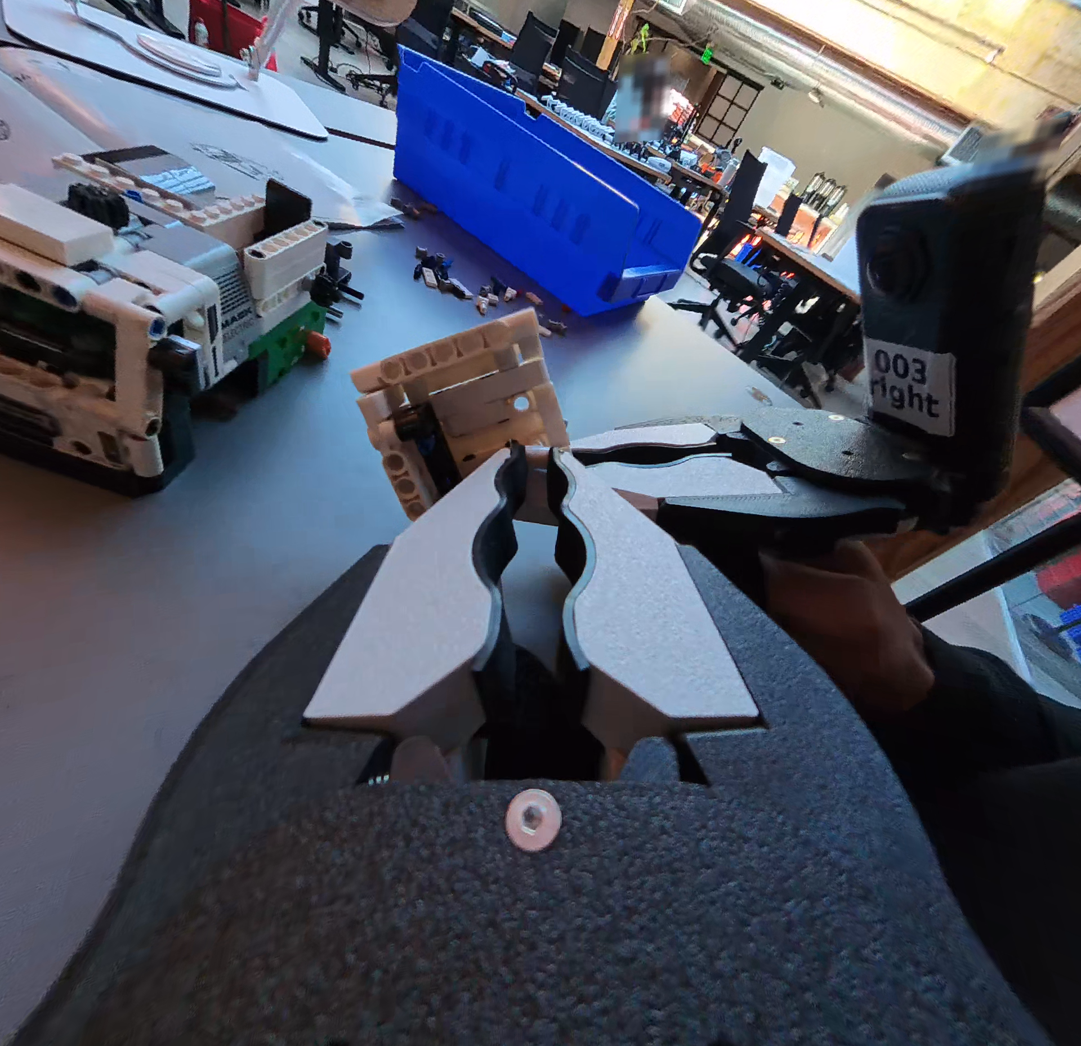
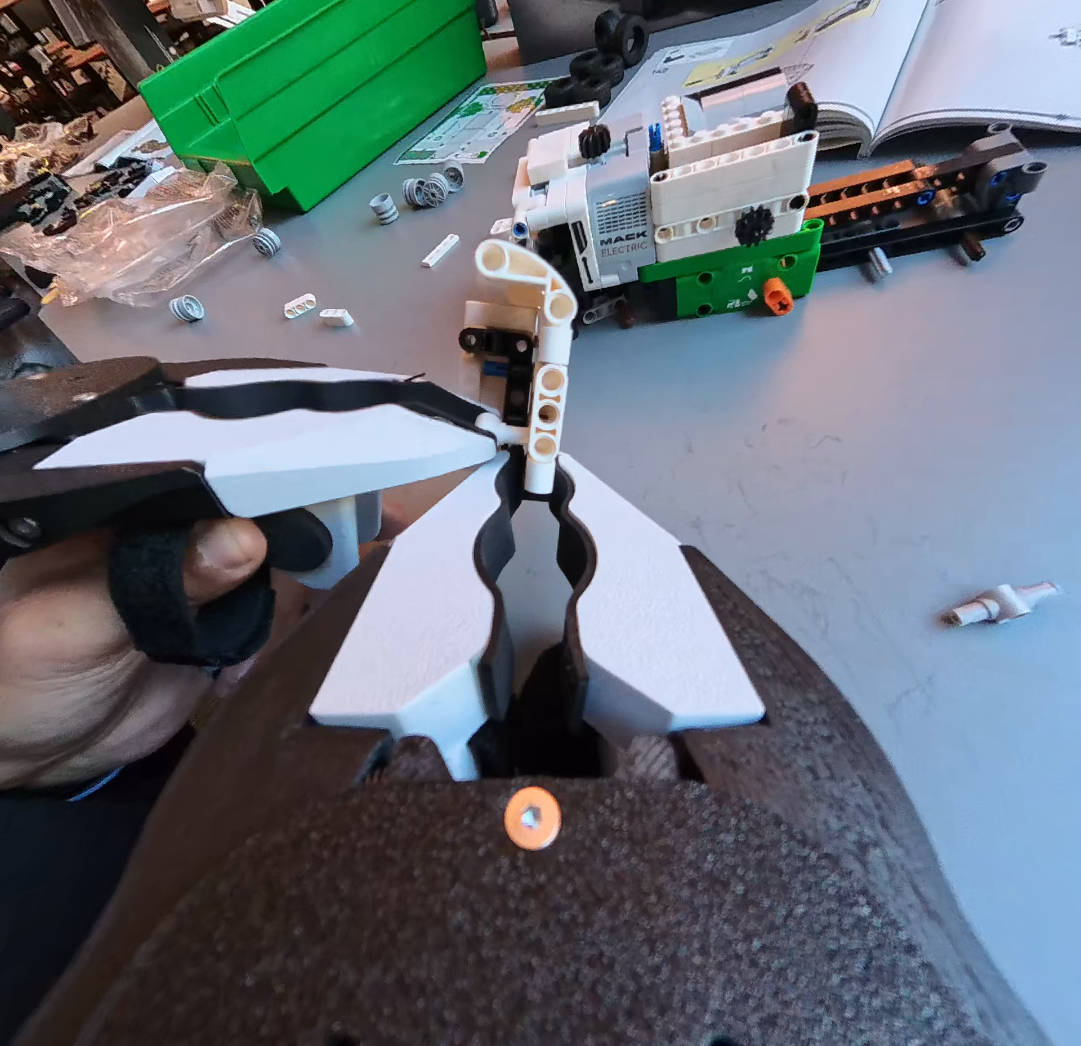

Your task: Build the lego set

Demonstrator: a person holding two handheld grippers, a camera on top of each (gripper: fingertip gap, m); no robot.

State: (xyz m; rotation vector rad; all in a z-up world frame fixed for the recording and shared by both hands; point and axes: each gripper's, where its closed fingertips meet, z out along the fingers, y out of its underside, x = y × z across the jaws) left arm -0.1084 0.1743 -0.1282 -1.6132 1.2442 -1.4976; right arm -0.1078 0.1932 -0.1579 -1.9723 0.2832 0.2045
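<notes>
The small white lego piece [image 2: 541, 374] is up in the air between the two grippers, over the grey table [image 2: 819, 491], a little nearer than the half-built white and green truck [image 2: 672, 222]. The right gripper [image 2: 535, 480] has its fingers clenched on the bottom end of the piece's long white beam. The left gripper [image 2: 494, 427] comes in from the left and pinches a little white pin that sticks out of the side of that beam. I think the piece is light and hard, made of stiff plastic that does not bend. It is smooth, so it could slip or twist if held loosely. It is many small parts clicked together, so a hard push in the wrong spot could pop it apart. The long beam with the holes looks like the best place to hold it, not the thin black bits in the middle. Far on the left sits a green bin [image 2: 327, 82], and I cannot see what is inside it. Left of it, a clear plastic bag [image 2: 134, 240] holds small dark parts. In the left wrist view a blue bin [image 1: 526, 199] stands far back on the table; I cannot see inside it either. Small loose parts [image 1: 468, 287] lie on the table just in front of it.
</notes>
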